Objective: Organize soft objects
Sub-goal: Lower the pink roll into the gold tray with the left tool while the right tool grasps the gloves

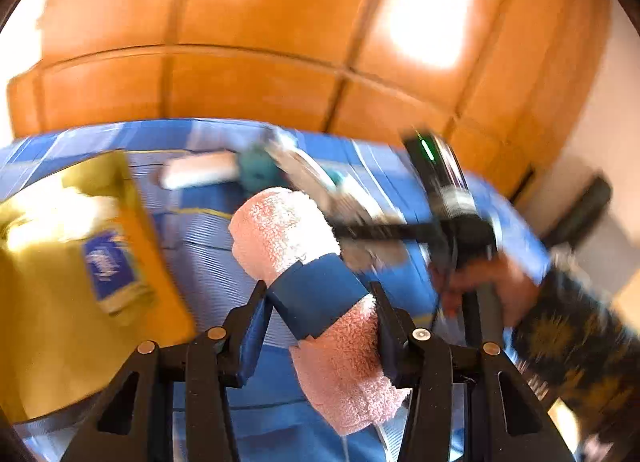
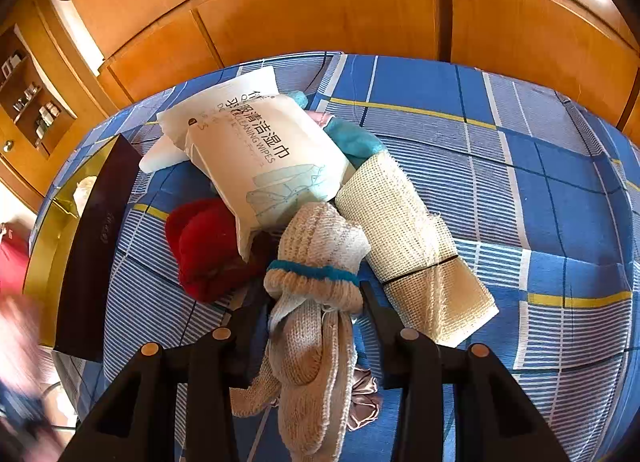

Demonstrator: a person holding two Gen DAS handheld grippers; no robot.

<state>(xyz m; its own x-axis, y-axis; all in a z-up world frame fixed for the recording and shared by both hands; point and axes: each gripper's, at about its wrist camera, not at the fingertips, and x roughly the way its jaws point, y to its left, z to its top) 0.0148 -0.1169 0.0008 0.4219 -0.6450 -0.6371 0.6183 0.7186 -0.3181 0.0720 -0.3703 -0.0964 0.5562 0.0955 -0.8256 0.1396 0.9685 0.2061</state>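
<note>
My left gripper is shut on a rolled pink towel with a blue band, held above the blue checked bedsheet. In the right wrist view my right gripper is shut on a bundle of pale knit gloves with a teal cuff, its fingers pressing both sides. The bundle lies against a pile: a white wipes pack, a red knit item, a beige mesh cloth roll and a teal cloth. The left wrist view shows the right gripper's body, blurred, and the hand holding it.
An open gold box holds a blue packet and something white at the left. Its dark side shows in the right wrist view. A pink satin scrunchie lies under the gloves. Wooden wardrobe doors stand behind the bed.
</note>
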